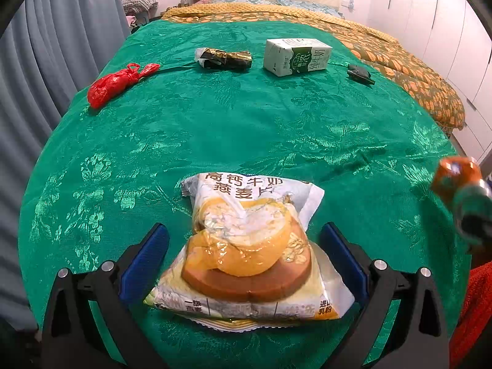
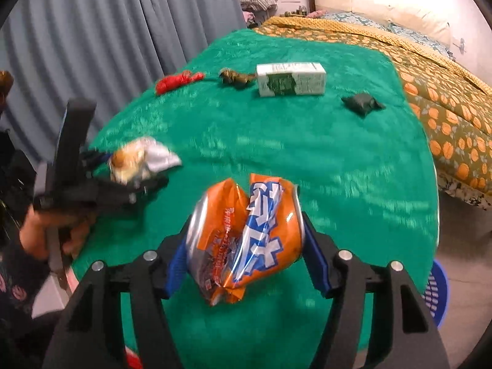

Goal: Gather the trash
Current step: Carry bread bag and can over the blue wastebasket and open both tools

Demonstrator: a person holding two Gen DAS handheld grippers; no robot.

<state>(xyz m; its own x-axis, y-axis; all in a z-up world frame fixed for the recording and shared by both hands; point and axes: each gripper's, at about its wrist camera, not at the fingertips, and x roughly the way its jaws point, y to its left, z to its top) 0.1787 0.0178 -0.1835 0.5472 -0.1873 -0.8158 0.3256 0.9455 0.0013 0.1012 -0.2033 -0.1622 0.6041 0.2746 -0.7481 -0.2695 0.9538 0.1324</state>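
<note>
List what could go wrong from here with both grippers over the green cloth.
1. The right gripper pinches the crushed orange can only at its sides; it could slip out on the way to the blue basket.
2. The oatmeal bag lies between the left gripper's open fingers; closing may just crumple it.
3. The milk carton, red bag and two dark wrappers lie far up the bed, a long reach.

Left gripper [image 1: 244, 255]: blue-padded jaws apart, angled downward. Right gripper [image 2: 243, 240]: jaws clamped, tilted down. Bare hand [image 2: 46, 230] grasps the left handle.
</note>
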